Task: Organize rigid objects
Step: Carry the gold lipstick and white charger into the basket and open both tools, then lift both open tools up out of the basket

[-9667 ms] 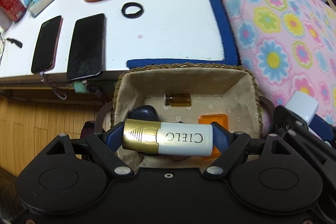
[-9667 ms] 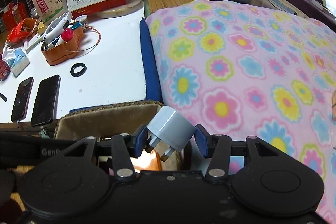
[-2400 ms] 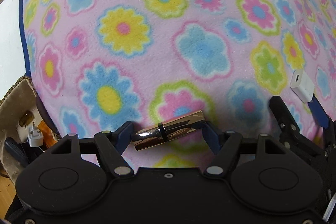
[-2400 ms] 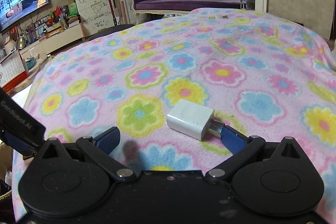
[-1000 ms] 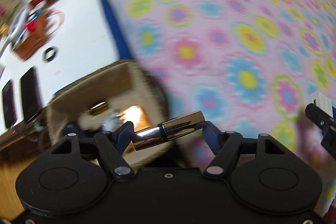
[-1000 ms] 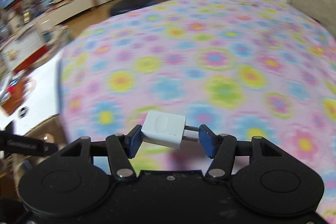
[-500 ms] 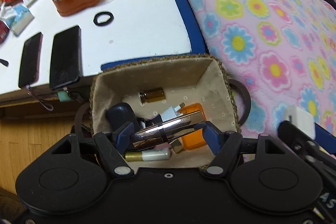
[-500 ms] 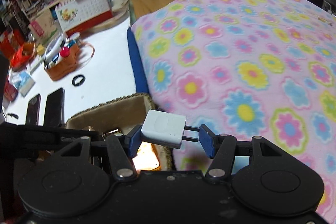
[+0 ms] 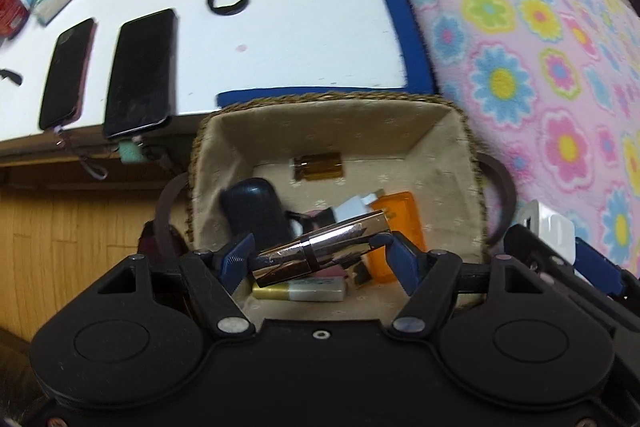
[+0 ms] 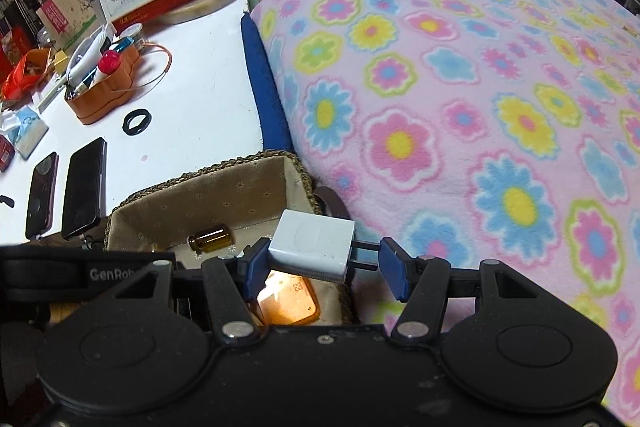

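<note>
Left gripper (image 9: 316, 254) clamps the lipstick tube (image 9: 320, 247), long axis eight-to-two, directly over the basket (image 9: 332, 115); right gripper (image 10: 320, 261) pinches the white charger plug (image 10: 312, 241), seemingly above its three-o'clock rim.

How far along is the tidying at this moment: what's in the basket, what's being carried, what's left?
Done: the woven basket already holds an amber vial, an orange case, a dark pouch and a gold-and-white tube. In hand: the left hand-held gripper grips a metallic lipstick tube over the basket; the right hand-held gripper grips a white charger plug by its rim. Left: dropping both in.
</note>
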Available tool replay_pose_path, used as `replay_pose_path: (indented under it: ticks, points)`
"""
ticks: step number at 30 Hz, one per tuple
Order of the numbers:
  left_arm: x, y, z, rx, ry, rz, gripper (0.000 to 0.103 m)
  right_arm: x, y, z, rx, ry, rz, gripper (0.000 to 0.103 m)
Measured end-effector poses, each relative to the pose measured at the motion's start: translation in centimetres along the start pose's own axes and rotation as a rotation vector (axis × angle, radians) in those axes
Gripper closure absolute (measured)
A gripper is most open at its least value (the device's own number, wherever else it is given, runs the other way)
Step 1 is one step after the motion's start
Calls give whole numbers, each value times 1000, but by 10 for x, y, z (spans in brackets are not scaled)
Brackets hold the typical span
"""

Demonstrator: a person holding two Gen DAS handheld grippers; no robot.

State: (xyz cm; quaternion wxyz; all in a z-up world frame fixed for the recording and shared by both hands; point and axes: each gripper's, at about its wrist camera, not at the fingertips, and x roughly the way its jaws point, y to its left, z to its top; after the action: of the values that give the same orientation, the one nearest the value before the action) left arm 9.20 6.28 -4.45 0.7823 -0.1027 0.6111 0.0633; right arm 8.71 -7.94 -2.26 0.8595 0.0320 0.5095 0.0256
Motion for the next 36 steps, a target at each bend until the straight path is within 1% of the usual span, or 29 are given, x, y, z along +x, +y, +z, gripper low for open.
replay_pose_path:
  ticks: [3, 4, 6, 10, 16, 18, 20, 23, 24, 27, 31, 33, 36]
  points:
    - [2, 6, 0, -36, 13, 18, 35, 7, 5, 2, -6, 6, 16, 44]
    - [3, 9, 0, -48, 19, 21, 33, 8, 7, 2, -7, 3, 17, 45]
    - [4, 11, 0, -64, 27, 27, 31, 9, 7, 3, -12, 1, 19, 43]
    - [4, 13, -2, -61, 32, 27, 31, 9, 7, 3, -8, 0, 26, 42]
    - [6, 11, -4, -56, 49, 1, 31, 7, 1, -1, -3, -4, 14, 35]
    - [6, 10, -5, -50, 46, 4, 31, 6, -2, -3, 5, -5, 7, 30]
    - [3, 8, -5, -43, 32, 6, 30, 6, -5, -4, 11, -2, 6, 29]
    - [-1, 7, -5, -36, 7, 21, 23, 7, -9, -5, 16, -1, -3, 28]
    - [-2, 7, -5, -35, 1, 24, 21, 6, -9, -6, 16, -1, -8, 26]
    - [-3, 7, -6, -36, -2, 18, 20, 5, -12, -8, 16, -4, -13, 23]
    - [-3, 8, -8, -40, 14, 21, 18, 2, -13, -12, 10, -12, -23, 20]
    - [-6, 7, -10, -34, 5, 25, 18, -1, -13, -15, 9, -18, -25, 16]
    - [-9, 5, -12, -22, -9, 40, 17, -5, -15, -19, 5, -22, -29, 15]
